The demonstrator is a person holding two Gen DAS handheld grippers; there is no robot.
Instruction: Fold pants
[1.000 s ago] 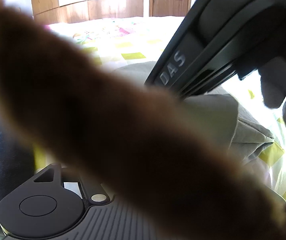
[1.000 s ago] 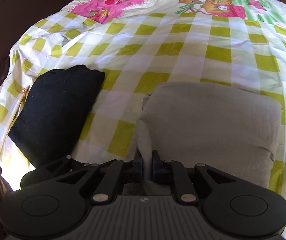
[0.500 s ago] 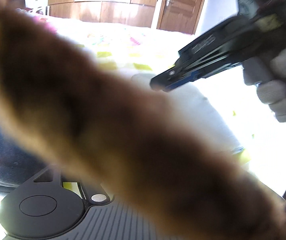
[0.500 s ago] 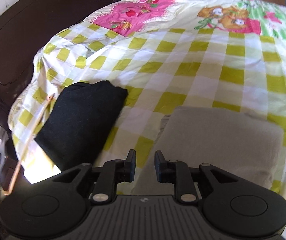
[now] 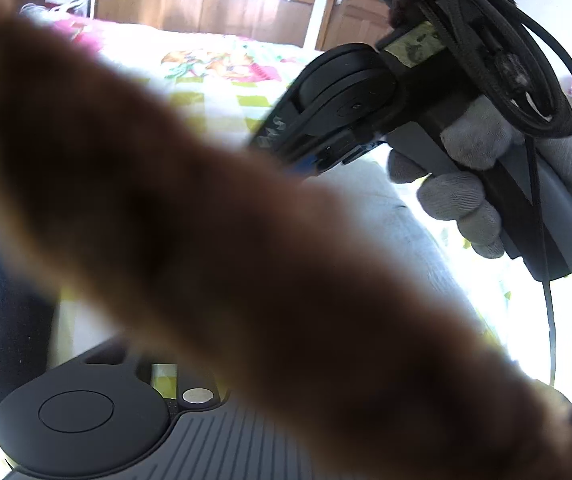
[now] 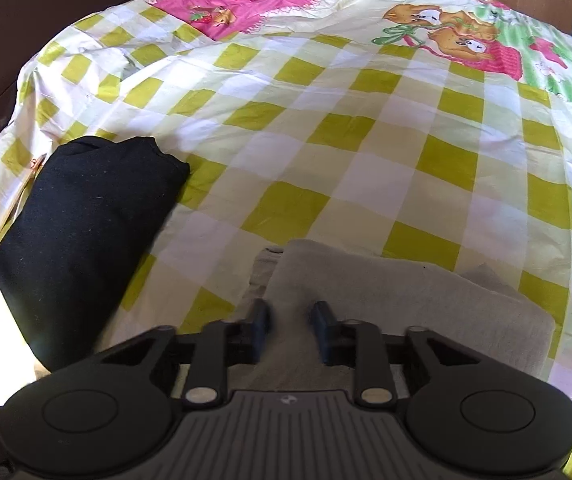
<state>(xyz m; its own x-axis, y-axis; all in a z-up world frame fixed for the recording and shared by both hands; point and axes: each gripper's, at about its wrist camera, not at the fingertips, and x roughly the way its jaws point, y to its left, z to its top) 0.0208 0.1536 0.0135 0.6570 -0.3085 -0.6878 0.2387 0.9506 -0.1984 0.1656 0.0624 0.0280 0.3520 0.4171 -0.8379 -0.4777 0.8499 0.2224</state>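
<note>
The folded grey pants (image 6: pixel 406 300) lie on the checked bedsheet (image 6: pixel 326 140), just under and ahead of my right gripper (image 6: pixel 290 322). That gripper is open and empty, its fingers apart above the pants' near left edge. In the left wrist view a blurred brown strap (image 5: pixel 205 240) crosses the lens and hides the left gripper's fingers. There the right gripper's body (image 5: pixel 346 108), held by a gloved hand (image 5: pixel 466 200), hangs above the pale pants (image 5: pixel 386 208).
A folded black garment (image 6: pixel 85 232) lies on the sheet to the left of the grey pants. A dark wooden bed frame (image 6: pixel 25 20) borders the bed's far left. Wooden wardrobes and a door (image 5: pixel 346 8) stand beyond the bed.
My right gripper let go of the grey pants' edge, opened and lifted back. The pants now rest folded on the sheet. The left view stays blocked by the strap.
</note>
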